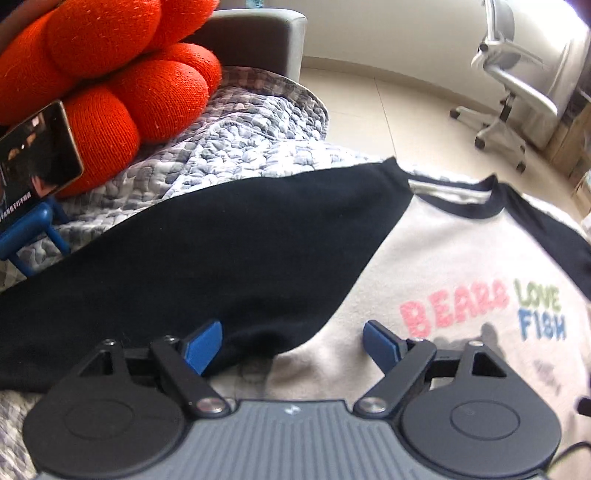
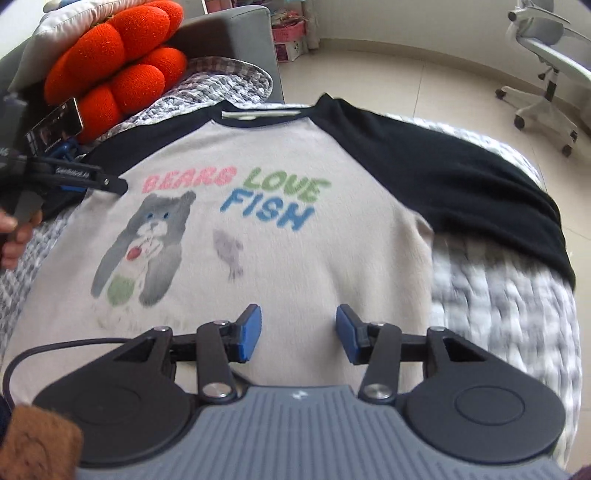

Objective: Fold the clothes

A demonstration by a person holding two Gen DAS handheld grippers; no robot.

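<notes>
A cream raglan shirt [image 2: 280, 258] with black sleeves, a bear print and coloured lettering lies face up on a quilted cover. Its right black sleeve [image 2: 461, 177] stretches out to the right. The left black sleeve [image 1: 207, 251] fills the middle of the left wrist view. My left gripper [image 1: 293, 341] hovers open over the seam where that sleeve meets the cream body, nothing between its blue pads. It also shows as a dark arm, the left gripper [image 2: 110, 182], at the shirt's left shoulder. My right gripper [image 2: 299, 330] stands open above the lower cream body, empty.
An orange knotted cushion [image 1: 110, 70] and a phone [image 1: 37, 151] on a blue stand sit at the upper left on the grey-white quilt [image 2: 498, 306]. A grey sofa arm [image 2: 229, 33] rises behind. A white office chair [image 1: 517, 96] stands on the tiled floor to the right.
</notes>
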